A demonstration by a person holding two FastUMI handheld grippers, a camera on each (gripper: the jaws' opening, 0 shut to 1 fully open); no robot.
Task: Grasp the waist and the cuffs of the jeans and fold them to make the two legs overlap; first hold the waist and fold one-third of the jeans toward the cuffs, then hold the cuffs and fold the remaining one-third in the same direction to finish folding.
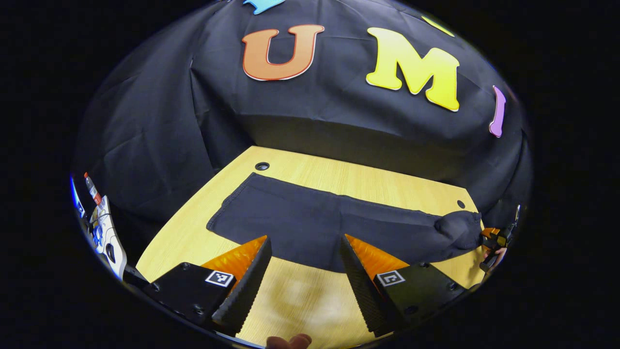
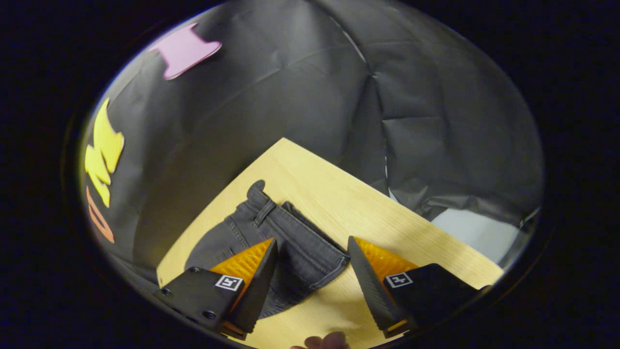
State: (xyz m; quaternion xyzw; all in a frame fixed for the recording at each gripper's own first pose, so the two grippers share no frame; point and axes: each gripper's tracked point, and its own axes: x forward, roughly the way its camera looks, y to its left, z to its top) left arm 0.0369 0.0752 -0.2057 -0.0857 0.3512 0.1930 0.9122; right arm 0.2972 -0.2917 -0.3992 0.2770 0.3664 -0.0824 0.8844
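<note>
Dark jeans (image 1: 310, 223) lie flat and stretched across the wooden table (image 1: 310, 169), cuff end to the left and bunched waist (image 1: 460, 228) to the right. My left gripper (image 1: 305, 240) is open, hovering at the near edge of the legs around mid-length, with nothing between its fingers. The other gripper (image 1: 494, 240) shows small at the waist end. In the right gripper view, the waistband with belt loops (image 2: 290, 237) lies near the table's corner. My right gripper (image 2: 312, 240) stands open just over it, one finger above the denim and the other above bare wood.
Two round holes (image 1: 262, 166) (image 1: 460, 204) sit in the tabletop near its far edge. Off the table's left end stand a bottle and other clutter (image 1: 99, 218). Black cloth walls close in behind. Pale floor (image 2: 474, 232) shows beyond the table's right edge.
</note>
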